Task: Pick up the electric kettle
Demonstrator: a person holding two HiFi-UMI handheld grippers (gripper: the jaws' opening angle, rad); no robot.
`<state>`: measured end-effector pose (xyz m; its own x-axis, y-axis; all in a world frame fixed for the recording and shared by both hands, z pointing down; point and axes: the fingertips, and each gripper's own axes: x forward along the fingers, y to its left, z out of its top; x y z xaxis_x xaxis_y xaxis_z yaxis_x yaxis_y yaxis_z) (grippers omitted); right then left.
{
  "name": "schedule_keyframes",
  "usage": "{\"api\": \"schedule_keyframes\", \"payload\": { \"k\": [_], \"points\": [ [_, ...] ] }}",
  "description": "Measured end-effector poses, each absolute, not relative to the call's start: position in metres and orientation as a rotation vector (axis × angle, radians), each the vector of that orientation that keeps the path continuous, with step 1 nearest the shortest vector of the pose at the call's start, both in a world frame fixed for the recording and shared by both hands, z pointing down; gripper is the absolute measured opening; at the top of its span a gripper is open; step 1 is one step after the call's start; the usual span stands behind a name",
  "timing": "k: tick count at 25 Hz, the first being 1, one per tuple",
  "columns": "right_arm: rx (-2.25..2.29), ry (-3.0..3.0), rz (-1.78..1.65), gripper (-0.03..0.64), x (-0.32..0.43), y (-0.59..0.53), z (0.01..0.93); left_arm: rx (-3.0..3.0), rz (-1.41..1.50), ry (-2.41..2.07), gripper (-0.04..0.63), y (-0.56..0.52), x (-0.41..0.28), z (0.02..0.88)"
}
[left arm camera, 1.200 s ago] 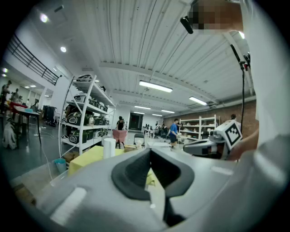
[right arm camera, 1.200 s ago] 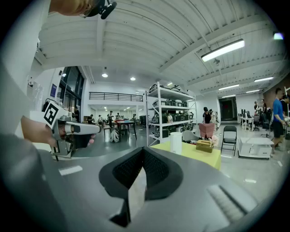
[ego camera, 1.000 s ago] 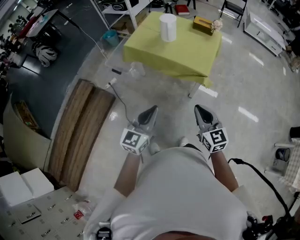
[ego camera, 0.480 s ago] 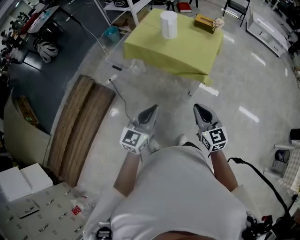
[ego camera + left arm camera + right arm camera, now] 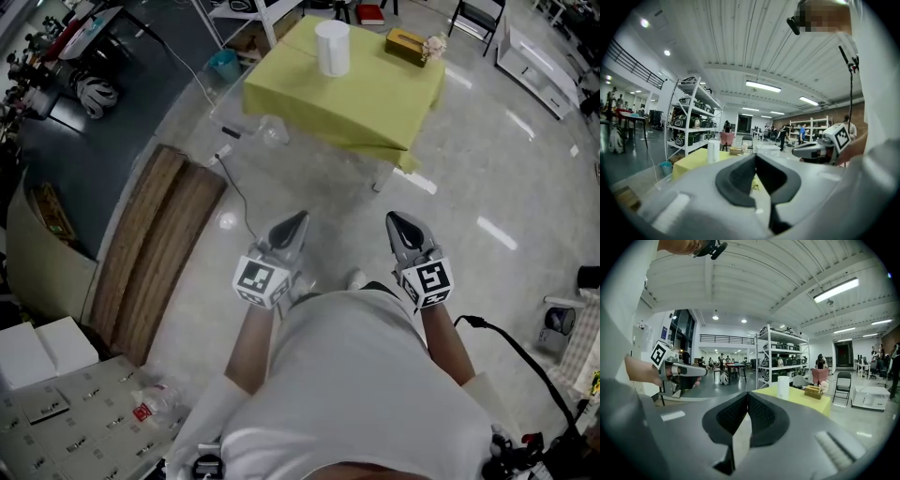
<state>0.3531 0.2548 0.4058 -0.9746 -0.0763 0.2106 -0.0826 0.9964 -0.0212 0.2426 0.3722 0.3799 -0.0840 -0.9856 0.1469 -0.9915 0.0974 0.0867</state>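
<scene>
The electric kettle [image 5: 332, 47] is a white cylinder that stands upright on a table with a yellow-green cloth [image 5: 366, 108], far ahead of me. It also shows small in the left gripper view as kettle [image 5: 713, 151] and in the right gripper view as kettle [image 5: 783, 387]. My left gripper [image 5: 298, 221] and right gripper [image 5: 397, 221] are held side by side in front of my body, well short of the table. Both point roughly level toward it. The left gripper [image 5: 755, 157] is shut on nothing, and the right gripper [image 5: 747, 394] has its pads together, also with nothing in them.
A brown tissue box [image 5: 405, 44] with small flowers sits on the table to the right of the kettle. Wooden boards [image 5: 155, 253] and a cable [image 5: 239, 202] lie on the floor at my left. A metal shelving rack [image 5: 689, 117] stands beyond the table. White boxes [image 5: 37, 347] sit low left.
Both grippers and my body have drifted a little forward toward the table. The jaws stay as they were.
</scene>
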Motion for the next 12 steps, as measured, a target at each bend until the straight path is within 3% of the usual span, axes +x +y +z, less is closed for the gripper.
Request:
{"api": "schedule_keyframes", "payload": {
  "k": [12],
  "points": [
    [-0.028,-2.896,0.017,0.021,0.382,0.246,0.424,1.940,0.056,-2.252,0.002,0.363,0.267,0.392]
  ]
}}
